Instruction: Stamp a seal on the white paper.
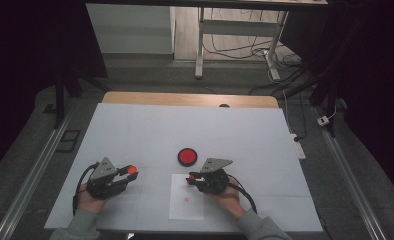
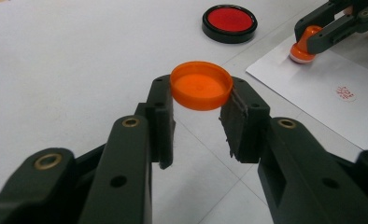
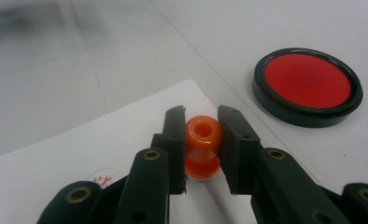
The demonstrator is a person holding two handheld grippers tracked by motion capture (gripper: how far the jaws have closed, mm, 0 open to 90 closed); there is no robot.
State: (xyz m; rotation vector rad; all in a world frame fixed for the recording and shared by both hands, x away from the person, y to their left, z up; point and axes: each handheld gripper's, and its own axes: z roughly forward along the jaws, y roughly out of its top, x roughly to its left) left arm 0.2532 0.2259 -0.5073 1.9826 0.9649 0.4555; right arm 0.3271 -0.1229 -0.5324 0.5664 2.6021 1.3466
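Note:
My left gripper (image 2: pixel 201 100) is shut on a round orange cap (image 2: pixel 201 85), held level just above the white table; in the high view this gripper (image 1: pixel 131 172) sits at the lower left with the cap (image 1: pixel 132 170) at its tip. My right gripper (image 3: pixel 200 135) is shut on a small orange stamp (image 3: pixel 202 145), upright over the white sheet of paper (image 3: pixel 56 158). From above, the right gripper (image 1: pixel 190 178) holds the stamp (image 1: pixel 191 177) at the paper's (image 1: pixel 186 210) top edge. A red stamped mark (image 1: pixel 186 200) sits on the paper. The red ink pad (image 1: pixel 187 156) lies open just beyond.
The white table cover (image 1: pixel 135 130) stretches wide behind the ink pad, with a wooden table edge (image 1: pixel 185 98) at the back. Metal rails (image 1: pixel 30 175) run along both sides on the floor. Desk legs and cables (image 1: pixel 235 50) stand far behind.

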